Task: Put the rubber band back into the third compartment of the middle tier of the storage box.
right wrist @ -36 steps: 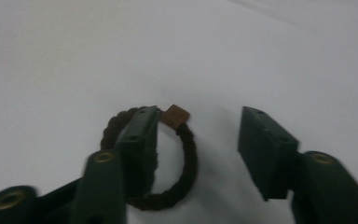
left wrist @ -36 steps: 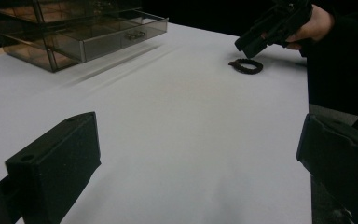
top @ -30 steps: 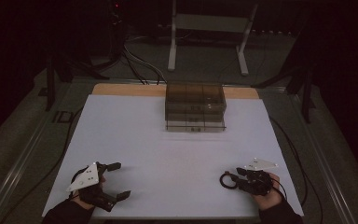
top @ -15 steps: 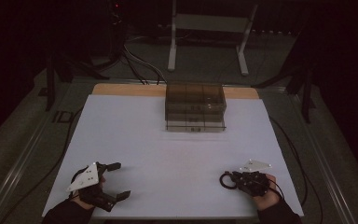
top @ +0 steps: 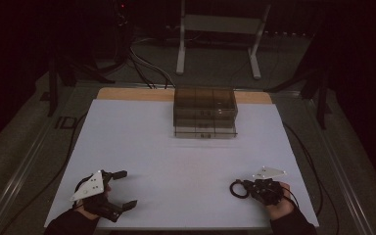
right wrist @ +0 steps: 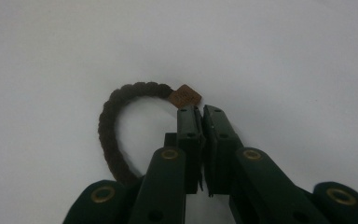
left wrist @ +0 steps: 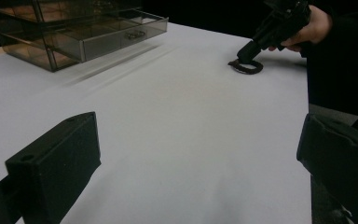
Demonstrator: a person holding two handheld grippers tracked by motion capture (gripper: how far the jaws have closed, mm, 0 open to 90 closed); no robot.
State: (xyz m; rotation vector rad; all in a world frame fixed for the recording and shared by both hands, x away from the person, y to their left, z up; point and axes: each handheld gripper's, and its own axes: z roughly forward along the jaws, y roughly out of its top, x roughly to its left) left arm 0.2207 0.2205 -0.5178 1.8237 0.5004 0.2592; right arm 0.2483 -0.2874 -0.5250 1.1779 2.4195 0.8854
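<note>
The right gripper [top: 247, 186] rests low on the white table [top: 186, 161], at about 5 o'clock on the sheet in the high view, with its tips pointing toward 9 o'clock. Its jaws have just been closing and now stand together. In the right gripper view the right gripper [right wrist: 202, 112] shows its two black jaws meeting with a hairline gap between them. The hair tie [right wrist: 121, 116], a dark braided loop, lies flat on the table and curves away from the tips toward 10 o'clock. Its small brown tag [right wrist: 184, 96] sits just beyond the tips at 12 o'clock. One end of the loop passes under the jaws; whether the pads pinch the cord cannot be told, since the jaws hide that stretch.

In the high view the hair tie [top: 238, 189] lies touching the right gripper's tips on their 9 o'clock side. In the left gripper view the hair tie [left wrist: 245, 66] lies under the tip of the right gripper [left wrist: 249, 52], at 1 o'clock.

The left gripper [top: 126, 189] sits at 7 o'clock on the table, its jaws spread wide with nothing between them.

The drawer box [top: 204, 111], a clear smoked unit, stands at 12 o'clock, well apart from both grippers.
</note>
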